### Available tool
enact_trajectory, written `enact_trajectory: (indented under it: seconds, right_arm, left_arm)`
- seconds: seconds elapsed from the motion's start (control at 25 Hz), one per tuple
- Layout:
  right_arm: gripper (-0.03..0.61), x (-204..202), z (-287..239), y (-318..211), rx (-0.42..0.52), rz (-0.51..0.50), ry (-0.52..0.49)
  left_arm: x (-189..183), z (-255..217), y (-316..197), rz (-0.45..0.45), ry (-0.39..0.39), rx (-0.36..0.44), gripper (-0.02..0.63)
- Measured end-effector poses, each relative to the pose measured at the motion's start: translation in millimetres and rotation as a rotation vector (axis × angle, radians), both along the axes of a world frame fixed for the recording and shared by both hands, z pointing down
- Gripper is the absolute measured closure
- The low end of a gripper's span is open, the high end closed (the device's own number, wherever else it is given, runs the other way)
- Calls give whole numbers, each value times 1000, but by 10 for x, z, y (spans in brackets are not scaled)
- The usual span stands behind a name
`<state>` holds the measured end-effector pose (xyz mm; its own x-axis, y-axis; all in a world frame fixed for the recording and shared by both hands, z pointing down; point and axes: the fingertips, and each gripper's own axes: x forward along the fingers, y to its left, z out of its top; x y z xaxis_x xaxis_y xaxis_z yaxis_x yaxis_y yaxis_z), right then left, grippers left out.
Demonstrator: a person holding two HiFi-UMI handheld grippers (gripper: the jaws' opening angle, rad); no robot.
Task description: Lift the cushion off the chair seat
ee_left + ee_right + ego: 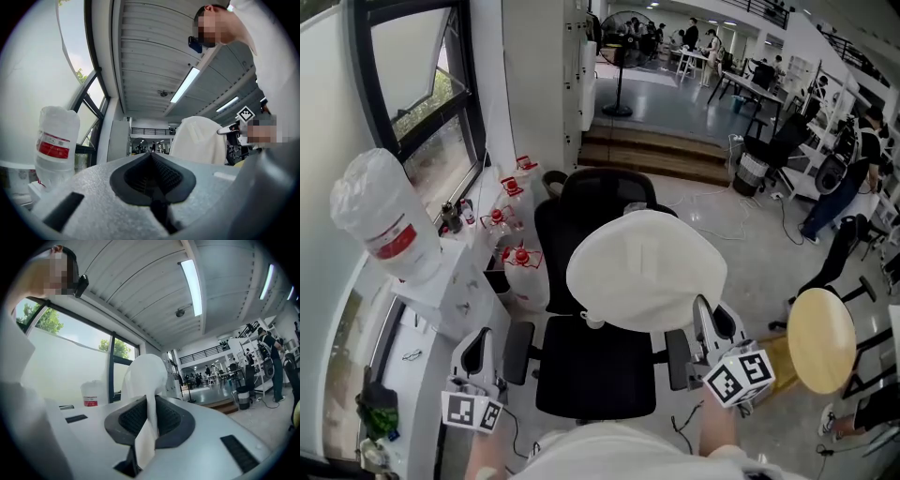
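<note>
Right tool (149, 420) clamps white cushion (647, 270); bottle (380, 216) red label (394, 246) unreadable.

Head view: cushion (645, 270) covers the lower backrest and rear seat of the chair (596, 370). Label print on the bottle (382, 225) is too small to read. Bottle base is hidden behind the left gripper (151, 159). Cushion edge fills the gap between the jaws of the right gripper (149, 416). Distant people (689, 36) are too small to tell apart.
</note>
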<state>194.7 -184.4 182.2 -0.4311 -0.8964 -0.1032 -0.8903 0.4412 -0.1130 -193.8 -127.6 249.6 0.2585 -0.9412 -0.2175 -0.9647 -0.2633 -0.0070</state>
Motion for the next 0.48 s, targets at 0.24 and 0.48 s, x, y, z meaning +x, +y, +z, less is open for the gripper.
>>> enact_trajectory:
  seconds: [0.24,0.48]
  right_arm:
    - [540,227,-22,190,9,62,17]
    - [538,232,189,250,-24,90,68]
  left_arm:
    - [-109,-99,99,-53,7,28,598]
    - [-126,21,208,-67,9,-9,598]
